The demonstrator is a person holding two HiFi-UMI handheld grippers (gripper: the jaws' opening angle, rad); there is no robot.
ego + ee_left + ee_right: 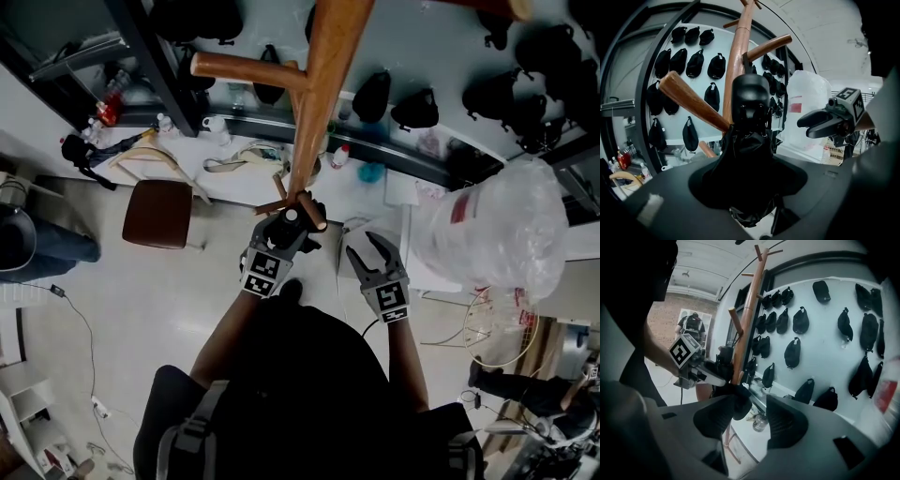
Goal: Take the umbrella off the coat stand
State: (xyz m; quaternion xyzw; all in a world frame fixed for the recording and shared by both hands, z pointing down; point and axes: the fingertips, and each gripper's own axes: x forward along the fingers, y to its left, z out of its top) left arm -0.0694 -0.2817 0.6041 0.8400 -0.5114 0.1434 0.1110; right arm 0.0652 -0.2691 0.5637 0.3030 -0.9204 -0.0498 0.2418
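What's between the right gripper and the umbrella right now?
Nothing: in the head view, the right gripper hangs open beside the umbrella, which is held in the left gripper, with only bare air between them.

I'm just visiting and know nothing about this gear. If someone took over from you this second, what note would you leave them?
Left tongs: shut on the black folded umbrella, gripping its fabric below the handle.
Right tongs: open, empty, held alongside.
The umbrella is right against the wooden coat stand, beside a peg; I cannot tell whether it is free of the peg.
Done: umbrella grasped.
Left: bring it clear of the stand.
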